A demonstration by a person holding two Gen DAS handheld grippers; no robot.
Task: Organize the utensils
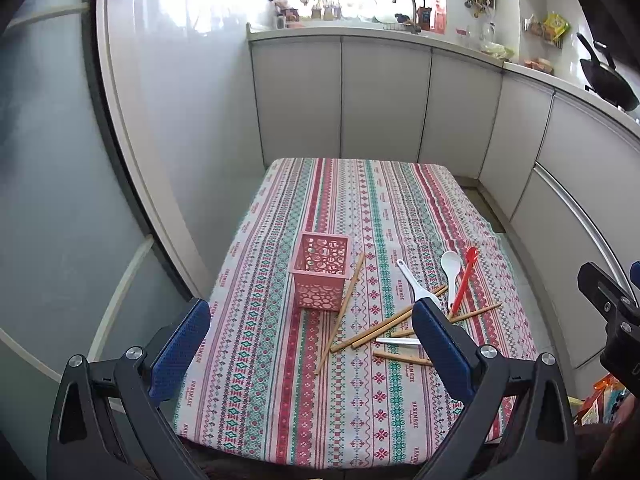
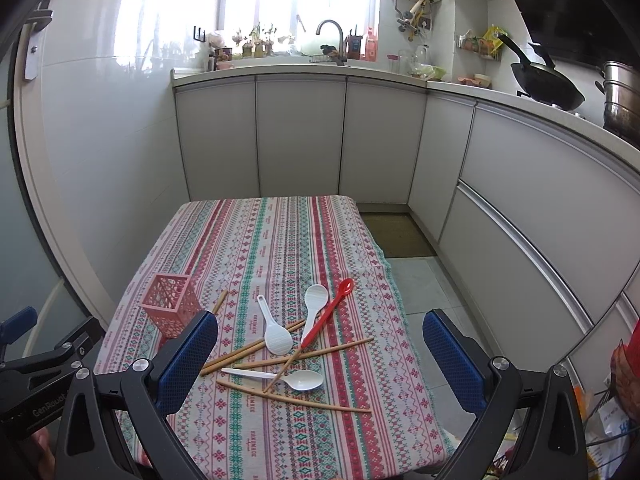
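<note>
**A:** What are your grippers doing?

**B:** My left gripper (image 1: 310,344) hangs spread wide above the near end of the table (image 1: 280,420), nothing between its blue pads (image 1: 180,354). My right gripper (image 2: 320,354) is the same: released, empty, held over the near edge.

**A:** And just past them?

**B:** Ahead of the left gripper stands the pink holder (image 1: 322,270), upright on the striped cloth, with one chopstick (image 1: 340,314) lying along its right side. From the right wrist view the rest lie loose in a heap: wooden chopsticks (image 2: 304,356) crossed over each other, a white rice paddle (image 2: 274,332) on top of two of them, a white spoon (image 2: 314,304) just beside it, and a red spoon (image 2: 326,316) slanting across the pile. Another white spoon (image 2: 280,378) lies nearest me, over a chopstick.

**A:** Anything in the holder?

**B:** From these angles I cannot tell. The heap sits to its right, apart from it.
</note>
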